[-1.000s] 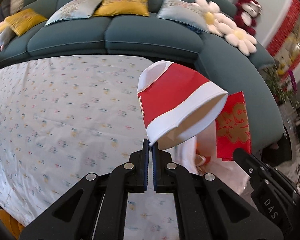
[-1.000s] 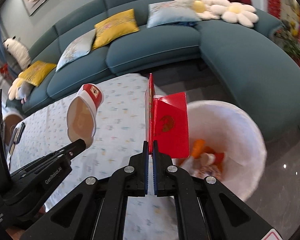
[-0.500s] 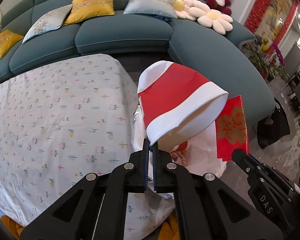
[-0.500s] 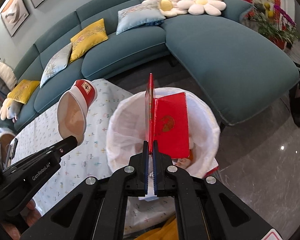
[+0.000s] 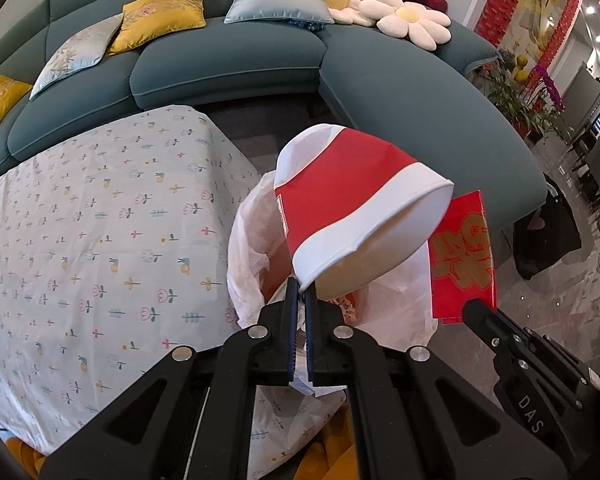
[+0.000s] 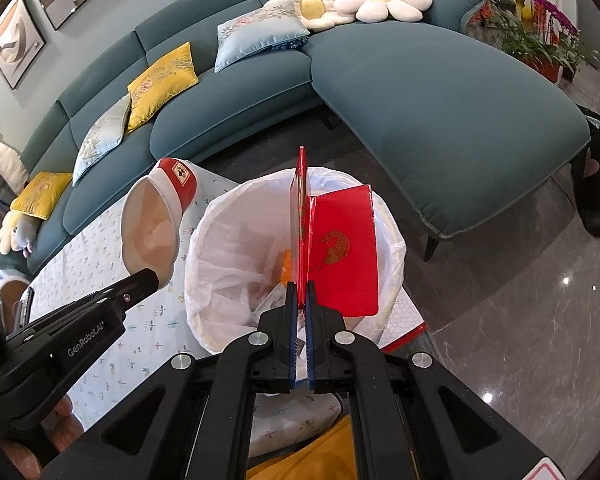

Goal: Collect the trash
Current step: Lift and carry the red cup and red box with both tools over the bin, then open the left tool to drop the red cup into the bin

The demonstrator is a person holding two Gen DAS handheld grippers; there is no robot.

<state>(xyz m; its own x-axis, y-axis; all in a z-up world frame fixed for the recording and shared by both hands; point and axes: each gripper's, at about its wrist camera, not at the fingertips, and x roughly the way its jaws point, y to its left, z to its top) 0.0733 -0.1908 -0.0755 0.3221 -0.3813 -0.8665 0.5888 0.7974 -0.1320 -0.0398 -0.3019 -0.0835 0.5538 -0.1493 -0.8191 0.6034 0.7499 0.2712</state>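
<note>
My left gripper (image 5: 299,294) is shut on the rim of a red and white paper cup (image 5: 352,204), which lies tilted on its side above the near rim of a bin lined with a white bag (image 5: 246,248). In the right wrist view the same cup (image 6: 156,220) hangs just left of the bin (image 6: 220,248). My right gripper (image 6: 299,286) is shut on the bottom edge of a red folded card with gold print (image 6: 344,248), held upright over the bin's mouth. Orange and white scraps (image 6: 284,264) lie inside the bin.
A table with a flower-print cloth (image 5: 80,248) stands left of the bin. A teal sofa (image 6: 440,92) with yellow and pale cushions curves behind and to the right. Glossy grey floor (image 6: 520,320) lies right of the bin. A dark bag (image 6: 596,176) stands by the sofa's end.
Both grippers have carried the cup and the card from over the table's edge to the bin, which now sits under the card. Neither grip has changed.
</note>
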